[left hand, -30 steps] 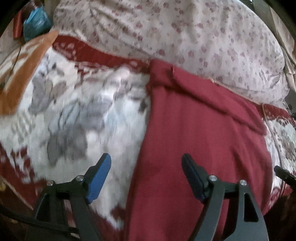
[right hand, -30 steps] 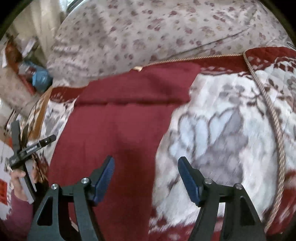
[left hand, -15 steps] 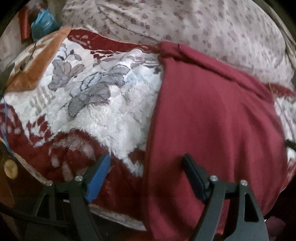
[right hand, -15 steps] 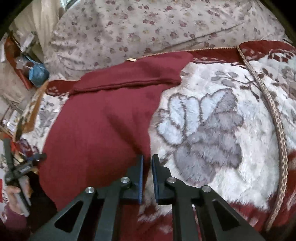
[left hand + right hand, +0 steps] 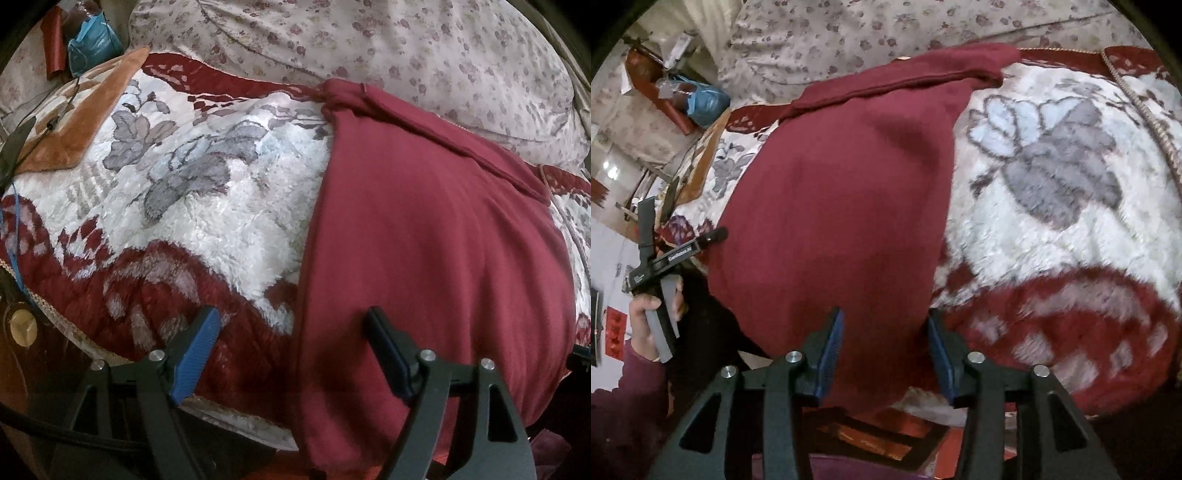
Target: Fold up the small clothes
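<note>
- Left wrist view, nearest: left gripper (image 5: 291, 350) gaping wide, straddling near-left edge of maroon garment (image 5: 424, 258), gripping nothing.
- Right gripper (image 5: 884, 350) half-spread (just reopening), hem between, unpinched.
- Farther: garment flat on plush blanket (image 5: 221, 229); best pinch both near corners.

A bed is covered by a fluffy red and white blanket (image 5: 229, 221) with grey flowers. A dark red cloth (image 5: 424, 240) lies flat on it. At 12 o'clock sits a flowery quilt (image 5: 369, 44). At 10 o'clock lies an orange towel (image 5: 92, 122).
</note>
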Available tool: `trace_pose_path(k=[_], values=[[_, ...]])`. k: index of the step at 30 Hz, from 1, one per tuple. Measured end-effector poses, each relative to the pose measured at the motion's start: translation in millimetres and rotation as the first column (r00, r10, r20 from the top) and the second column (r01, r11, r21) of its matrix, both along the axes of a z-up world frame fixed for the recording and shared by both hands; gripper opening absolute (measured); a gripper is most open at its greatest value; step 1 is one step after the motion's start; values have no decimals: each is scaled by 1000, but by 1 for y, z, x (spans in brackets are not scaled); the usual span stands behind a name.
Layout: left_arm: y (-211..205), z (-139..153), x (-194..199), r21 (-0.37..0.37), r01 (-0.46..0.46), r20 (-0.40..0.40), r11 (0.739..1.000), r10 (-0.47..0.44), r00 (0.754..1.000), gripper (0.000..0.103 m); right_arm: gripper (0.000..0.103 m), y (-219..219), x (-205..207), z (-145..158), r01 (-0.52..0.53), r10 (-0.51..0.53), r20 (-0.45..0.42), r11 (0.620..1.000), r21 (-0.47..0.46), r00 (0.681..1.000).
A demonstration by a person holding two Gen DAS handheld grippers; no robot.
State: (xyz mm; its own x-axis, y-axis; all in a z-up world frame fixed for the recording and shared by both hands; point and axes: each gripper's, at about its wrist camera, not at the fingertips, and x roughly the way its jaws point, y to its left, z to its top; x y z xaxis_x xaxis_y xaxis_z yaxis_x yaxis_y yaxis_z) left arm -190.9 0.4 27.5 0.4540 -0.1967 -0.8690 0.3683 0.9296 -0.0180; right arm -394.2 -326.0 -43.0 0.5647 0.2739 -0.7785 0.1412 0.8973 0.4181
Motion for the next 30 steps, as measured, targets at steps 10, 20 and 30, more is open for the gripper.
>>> trace_pose_path(k=[10,20,30], values=[[29,7,-4,-88,-46,-65,995,40,997,80,67,15,4,1,-80,79,21,995,65,997],[16,0,-16,-91,47,-143,995,-60,988,79,74,19,5,-10,-98,100,-15,992,77,995],[6,-8,-26,-97,124,-212,987,-142,967,54,61,15,-1,-9,-128,130,-11,987,95,991]])
